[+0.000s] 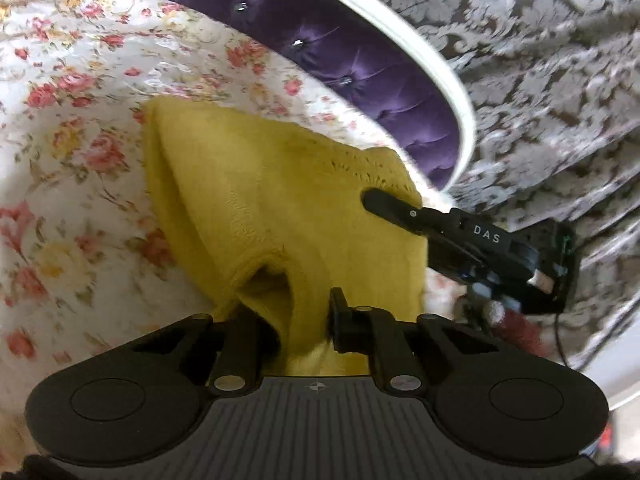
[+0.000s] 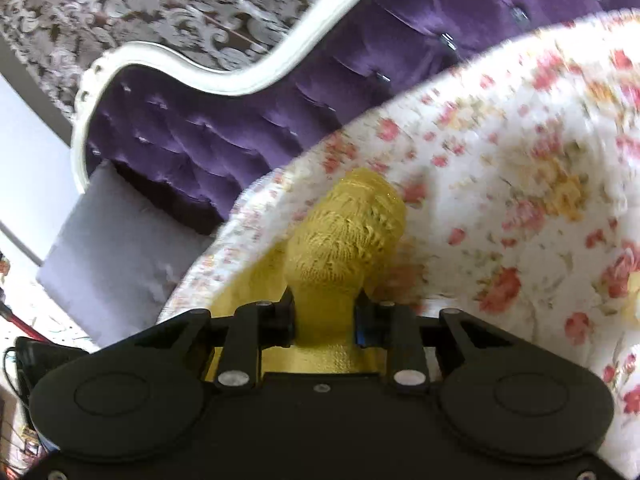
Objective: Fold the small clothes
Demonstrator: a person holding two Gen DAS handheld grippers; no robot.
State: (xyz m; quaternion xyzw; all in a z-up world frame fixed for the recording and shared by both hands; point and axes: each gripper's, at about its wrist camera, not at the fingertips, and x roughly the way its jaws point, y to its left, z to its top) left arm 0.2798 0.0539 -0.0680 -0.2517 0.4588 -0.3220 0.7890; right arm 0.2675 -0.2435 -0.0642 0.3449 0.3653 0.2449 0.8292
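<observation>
Yellow knit garment (image 1: 256,208) found lifted off the floral bedspread (image 1: 72,128), stretched between both grippers. Left gripper (image 1: 296,320) clamped on a bunched fold at the garment's near edge, cloth filling the gap between its fingers. Right gripper (image 1: 394,204) seen in the left wrist view at the garment's far right corner, finger laid over the cloth. Confirmed in the right wrist view: right gripper (image 2: 324,312) closed narrowly on a gathered wad of the knit garment (image 2: 344,236), the wad bulging forward beyond the fingertips.

Noted in the left wrist view only: the broad spread of the garment, an open fold near the left gripper, the "DAS" marking on the right gripper's body. Noted in the right wrist view only: a grey pillow (image 2: 116,252) beside the purple tufted headboard (image 2: 240,120) with white frame (image 2: 192,76). Patterned grey wallpaper (image 1: 540,60) recorded behind the headboard. Both views somewhat blurred.
</observation>
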